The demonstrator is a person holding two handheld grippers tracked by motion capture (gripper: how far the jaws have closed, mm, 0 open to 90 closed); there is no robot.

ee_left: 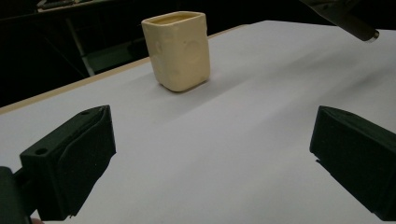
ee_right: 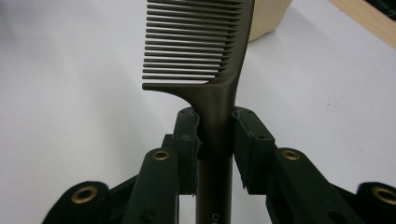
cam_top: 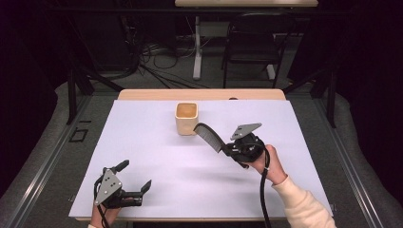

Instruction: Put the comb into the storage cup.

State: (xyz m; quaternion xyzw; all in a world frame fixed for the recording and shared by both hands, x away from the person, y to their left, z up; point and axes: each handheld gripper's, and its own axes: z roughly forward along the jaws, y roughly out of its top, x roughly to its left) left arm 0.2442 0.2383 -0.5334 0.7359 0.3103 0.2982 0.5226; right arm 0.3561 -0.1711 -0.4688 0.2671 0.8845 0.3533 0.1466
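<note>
Down at the near left corner of the table (cam_top: 142,199), the left gripper (cam_top: 135,175) is idling, jaws wide apart on nothing. Right gripper (cam_top: 227,151) is clamping the dark comb (cam_top: 209,137) by its handle, teeth angling up toward the cream cup (cam_top: 186,118) near the far edge. Trouble ahead: the comb's tip could be clipping the rim and tipping that cup.

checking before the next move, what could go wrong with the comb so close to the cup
1. The right gripper clamps the comb only at its narrow handle, so the long toothed end could pivot or slip between the pads.
2. The comb's tip hangs close beside the cream cup; a sideways nudge could tip or push that light-looking cup.
3. The left gripper rests open and away from the cup, so nothing steadies it.
</note>
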